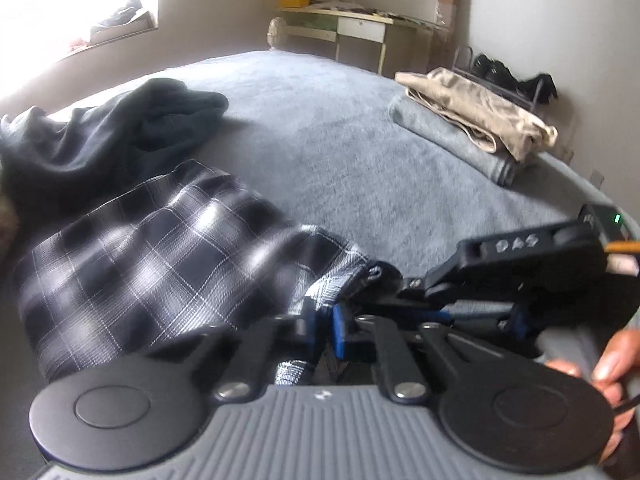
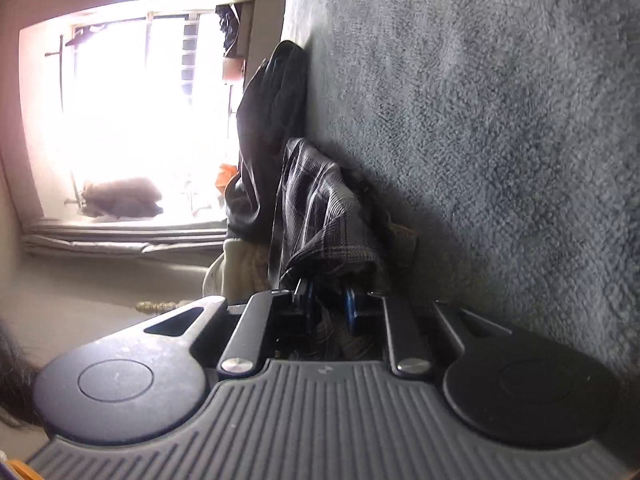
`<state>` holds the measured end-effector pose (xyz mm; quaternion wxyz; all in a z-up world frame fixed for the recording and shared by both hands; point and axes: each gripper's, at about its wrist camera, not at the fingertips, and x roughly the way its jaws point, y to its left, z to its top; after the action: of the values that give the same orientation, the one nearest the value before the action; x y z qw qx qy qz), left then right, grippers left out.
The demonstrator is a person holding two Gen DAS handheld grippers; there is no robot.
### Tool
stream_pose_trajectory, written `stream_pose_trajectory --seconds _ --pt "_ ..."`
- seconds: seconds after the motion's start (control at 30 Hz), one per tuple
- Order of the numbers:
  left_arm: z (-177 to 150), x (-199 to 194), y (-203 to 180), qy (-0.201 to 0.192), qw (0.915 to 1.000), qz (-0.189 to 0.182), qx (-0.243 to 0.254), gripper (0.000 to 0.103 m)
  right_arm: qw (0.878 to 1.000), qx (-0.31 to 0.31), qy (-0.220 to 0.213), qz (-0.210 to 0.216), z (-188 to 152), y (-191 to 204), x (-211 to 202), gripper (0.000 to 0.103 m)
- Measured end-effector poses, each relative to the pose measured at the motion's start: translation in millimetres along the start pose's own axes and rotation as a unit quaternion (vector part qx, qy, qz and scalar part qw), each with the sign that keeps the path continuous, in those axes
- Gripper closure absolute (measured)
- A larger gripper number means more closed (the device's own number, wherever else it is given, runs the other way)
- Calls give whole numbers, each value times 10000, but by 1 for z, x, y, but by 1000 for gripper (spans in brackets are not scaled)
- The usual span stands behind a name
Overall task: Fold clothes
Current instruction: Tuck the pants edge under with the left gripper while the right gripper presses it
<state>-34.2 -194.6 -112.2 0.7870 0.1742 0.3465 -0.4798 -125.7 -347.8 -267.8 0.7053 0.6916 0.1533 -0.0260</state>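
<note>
The plaid garment [image 1: 152, 264] is spread at lower left on the grey bed [image 1: 340, 132]; one corner is pinched by the left gripper [image 1: 326, 326], another by the right gripper [image 2: 326, 300], presumably so the edge can be lifted for folding

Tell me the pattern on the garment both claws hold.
Black, grey and white plaid, clearest in the left wrist view.

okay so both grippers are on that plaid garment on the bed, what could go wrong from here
1. The left gripper pinches only a thin edge of the plaid garment; it may slip out when lifted.
2. The right gripper seems to hold bunched cloth, so the fold could come out uneven.
3. The dark garment lies against the plaid one and may drag along.
</note>
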Motion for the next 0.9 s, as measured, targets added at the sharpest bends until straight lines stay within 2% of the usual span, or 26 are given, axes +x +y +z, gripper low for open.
stream_pose_trajectory --seconds 0.13,0.33,0.43,0.53,0.6,0.67,0.73,0.8,0.9 --pt "1 -5 -1 -74 9999 -88 -57 99 9996 210 -124 -105 -3 -7 11 88" --pt "-11 -9 -8 34 9994 -310 127 99 9977 633 -215 72 -5 -13 20 88" --pt "-17 0 -3 210 9993 -293 10 99 9934 1015 -507 186 -4 -21 10 88" --pt "-20 4 0 336 9988 -364 -18 91 9856 1453 -844 214 -6 -37 -12 90" --pt "-21 -4 1 312 9988 -385 7 76 9827 1613 -890 204 -7 -41 -22 91" --pt "-24 -18 5 292 9987 -412 33 65 9823 1631 -914 103 -7 -39 -32 89" --pt "-31 -37 13 276 9990 -336 104 62 9809 1671 -996 -20 -6 -36 -44 84" --pt "-43 -53 21 321 9992 -184 178 62 9806 1643 -1063 -83 -6 -33 -56 75" --pt "-61 -67 28 442 9981 162 409 62 9879 1362 -662 -346 -11 -23 -56 75"
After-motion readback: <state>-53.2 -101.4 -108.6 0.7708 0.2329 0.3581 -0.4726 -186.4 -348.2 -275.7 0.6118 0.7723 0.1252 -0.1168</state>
